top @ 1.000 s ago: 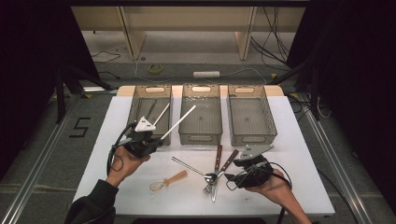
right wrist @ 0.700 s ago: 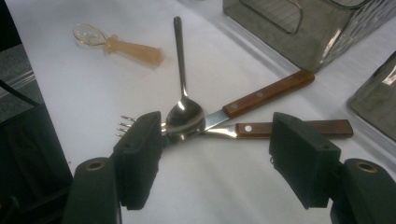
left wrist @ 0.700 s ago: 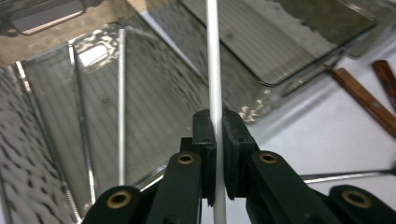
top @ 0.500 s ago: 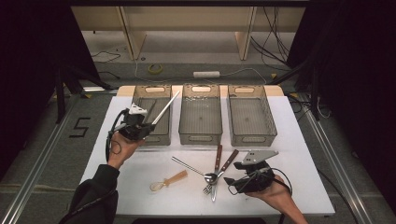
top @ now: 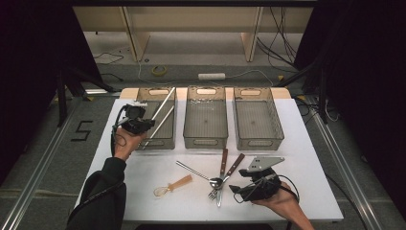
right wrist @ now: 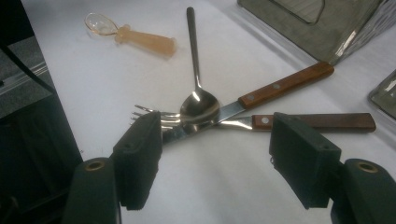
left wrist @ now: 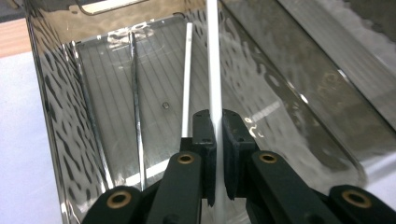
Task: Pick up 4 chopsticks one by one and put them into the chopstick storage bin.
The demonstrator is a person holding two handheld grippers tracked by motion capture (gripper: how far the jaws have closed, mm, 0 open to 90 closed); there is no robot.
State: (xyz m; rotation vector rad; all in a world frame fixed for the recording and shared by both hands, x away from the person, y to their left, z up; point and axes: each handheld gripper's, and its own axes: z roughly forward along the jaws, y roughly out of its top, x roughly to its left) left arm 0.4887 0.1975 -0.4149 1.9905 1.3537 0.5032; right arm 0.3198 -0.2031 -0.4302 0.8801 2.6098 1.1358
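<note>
One white chopstick (left wrist: 212, 60), light, stiff, slippery; left hand-held gripper (left wrist: 217, 140) clamps it low, over left bin (top: 143, 143). Right hand-held gripper (right wrist: 215, 158) gapes empty near fork (right wrist: 154, 116).

Beyond the left gripper's fingers (left wrist: 208, 135) the white chopstick (left wrist: 214, 60) runs off the picture's top edge and its lower end is lost between them — while just past the right gripper's fingers (right wrist: 140, 154) the fork (right wrist: 154, 114) and knife blade (right wrist: 224, 112) lie partly hidden under the spoon's bowl (right wrist: 200, 106).
</note>
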